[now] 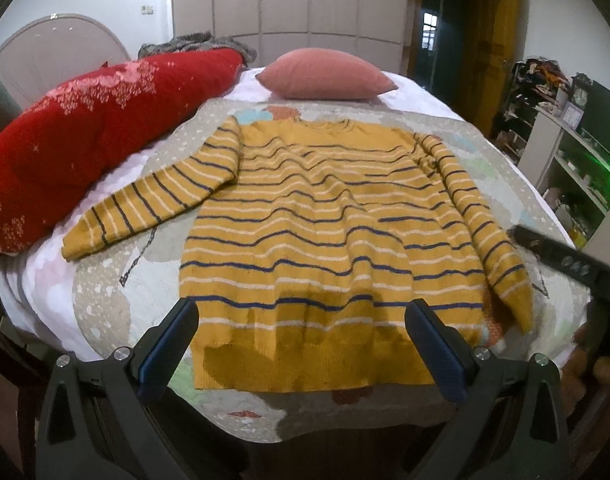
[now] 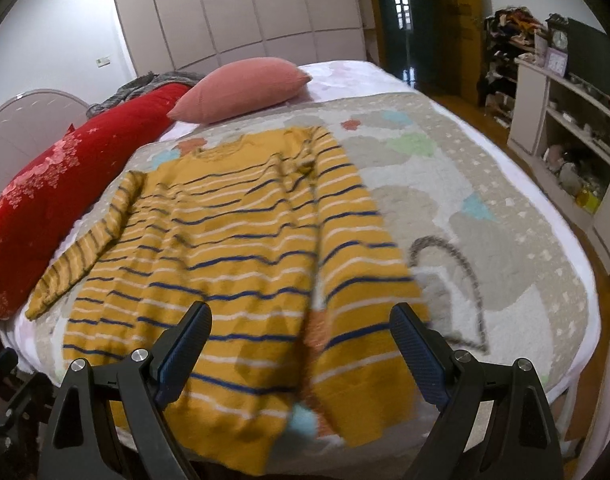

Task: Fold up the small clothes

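A mustard-yellow sweater (image 1: 313, 216) with navy and white stripes lies flat on the bed, collar at the far end, hem nearest me. Its left sleeve (image 1: 145, 204) sticks out to the left; its right sleeve (image 1: 477, 216) lies down along the right side. My left gripper (image 1: 301, 312) is open and empty, hovering above the hem. My right gripper (image 2: 301, 320) is open and empty, above the sweater (image 2: 209, 248) between the body and the right sleeve (image 2: 357, 264). The right gripper's body also shows at the right edge of the left wrist view (image 1: 561, 258).
The sweater rests on a grey patterned quilt (image 2: 485, 200) over the bed. A red bolster (image 1: 85, 128) lies along the left, a pink pillow (image 1: 325, 76) at the far end. White shelves (image 2: 565, 136) with clutter stand to the right. Wardrobes fill the back wall.
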